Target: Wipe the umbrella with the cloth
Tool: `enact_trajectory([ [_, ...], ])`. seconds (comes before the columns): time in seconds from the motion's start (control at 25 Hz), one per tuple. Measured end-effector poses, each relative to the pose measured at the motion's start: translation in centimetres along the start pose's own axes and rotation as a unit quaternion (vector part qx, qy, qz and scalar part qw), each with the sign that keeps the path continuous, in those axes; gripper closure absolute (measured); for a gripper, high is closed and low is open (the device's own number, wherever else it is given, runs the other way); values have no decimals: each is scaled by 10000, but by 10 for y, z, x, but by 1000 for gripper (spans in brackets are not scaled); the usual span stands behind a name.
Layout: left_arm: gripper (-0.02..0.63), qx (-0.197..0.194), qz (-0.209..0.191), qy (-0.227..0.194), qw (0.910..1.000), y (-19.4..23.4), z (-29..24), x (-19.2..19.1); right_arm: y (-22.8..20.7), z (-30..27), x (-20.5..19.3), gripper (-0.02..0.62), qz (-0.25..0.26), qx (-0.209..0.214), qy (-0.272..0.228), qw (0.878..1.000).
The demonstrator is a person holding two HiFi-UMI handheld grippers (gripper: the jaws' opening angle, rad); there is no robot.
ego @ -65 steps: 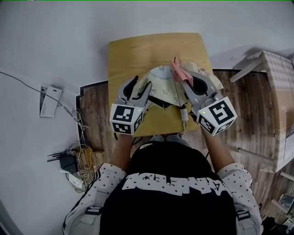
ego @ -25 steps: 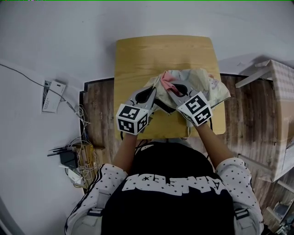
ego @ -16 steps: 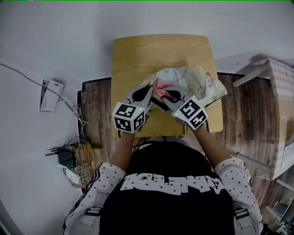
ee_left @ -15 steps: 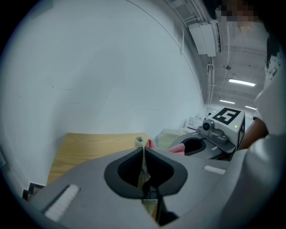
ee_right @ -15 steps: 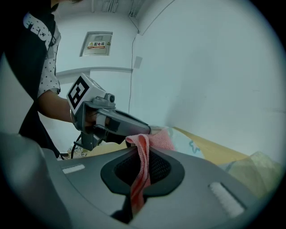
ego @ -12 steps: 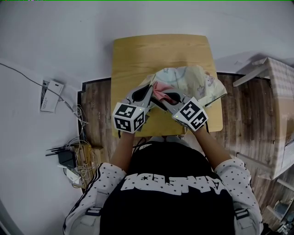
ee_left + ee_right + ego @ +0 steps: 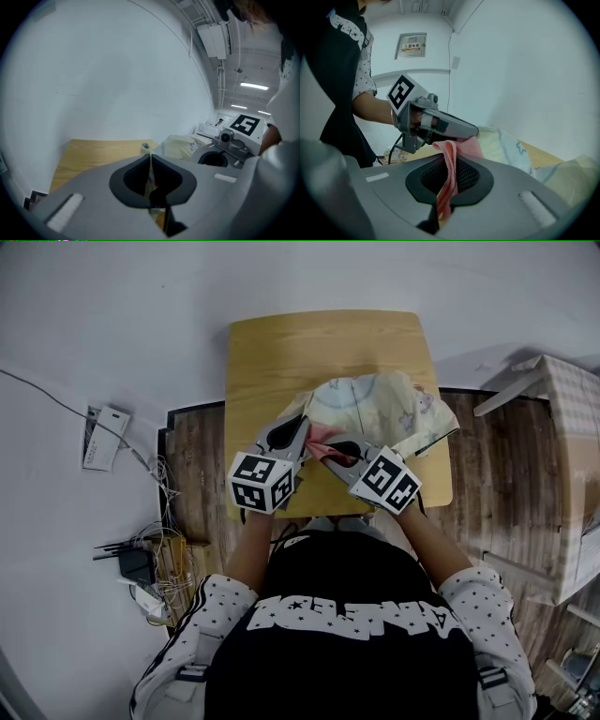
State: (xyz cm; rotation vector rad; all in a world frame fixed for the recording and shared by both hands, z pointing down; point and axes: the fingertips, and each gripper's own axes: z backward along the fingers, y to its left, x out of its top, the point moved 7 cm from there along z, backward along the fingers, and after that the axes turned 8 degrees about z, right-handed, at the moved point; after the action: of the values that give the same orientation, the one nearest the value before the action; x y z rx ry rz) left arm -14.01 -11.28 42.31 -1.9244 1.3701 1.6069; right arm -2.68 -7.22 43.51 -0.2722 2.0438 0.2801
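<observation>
Head view: the umbrella (image 7: 389, 407) lies crumpled on the right, near part of the wooden table (image 7: 281, 343). The left gripper (image 7: 301, 421) and right gripper (image 7: 325, 448) meet at the umbrella's near edge, with the pink cloth (image 7: 322, 434) between them.

Left gripper view: the jaws are pinched tight on a thin fold of the umbrella's pale fabric.

Right gripper view: the jaws clamp the cloth, whose upper end sits right by the left gripper's tip, beside the umbrella.

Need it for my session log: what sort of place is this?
Likely a makeshift lab or workroom: a small wooden table against a bare white wall, a tangle of cables nearby, and exposed pipes and strip lights overhead.
</observation>
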Motion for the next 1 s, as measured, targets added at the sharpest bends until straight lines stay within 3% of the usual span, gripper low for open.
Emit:
enact_trajectory([
  [0.2,595,34,4,-20,10000,-1,1,0,2,3,1,572,81,65,-15,9999],
  [0.36,595,46,17,-42,10000,0,1,1,-9,19,11,572,102,-118,-135,9998],
  [0.6,597,42,19,-38,10000,-1,1,0,-44,53,25,572,120,-722,-417,9965],
  [1.0,595,43,8,-25,10000,-2,4,-3,-106,68,33,572,250,-1818,-249,9827],
])
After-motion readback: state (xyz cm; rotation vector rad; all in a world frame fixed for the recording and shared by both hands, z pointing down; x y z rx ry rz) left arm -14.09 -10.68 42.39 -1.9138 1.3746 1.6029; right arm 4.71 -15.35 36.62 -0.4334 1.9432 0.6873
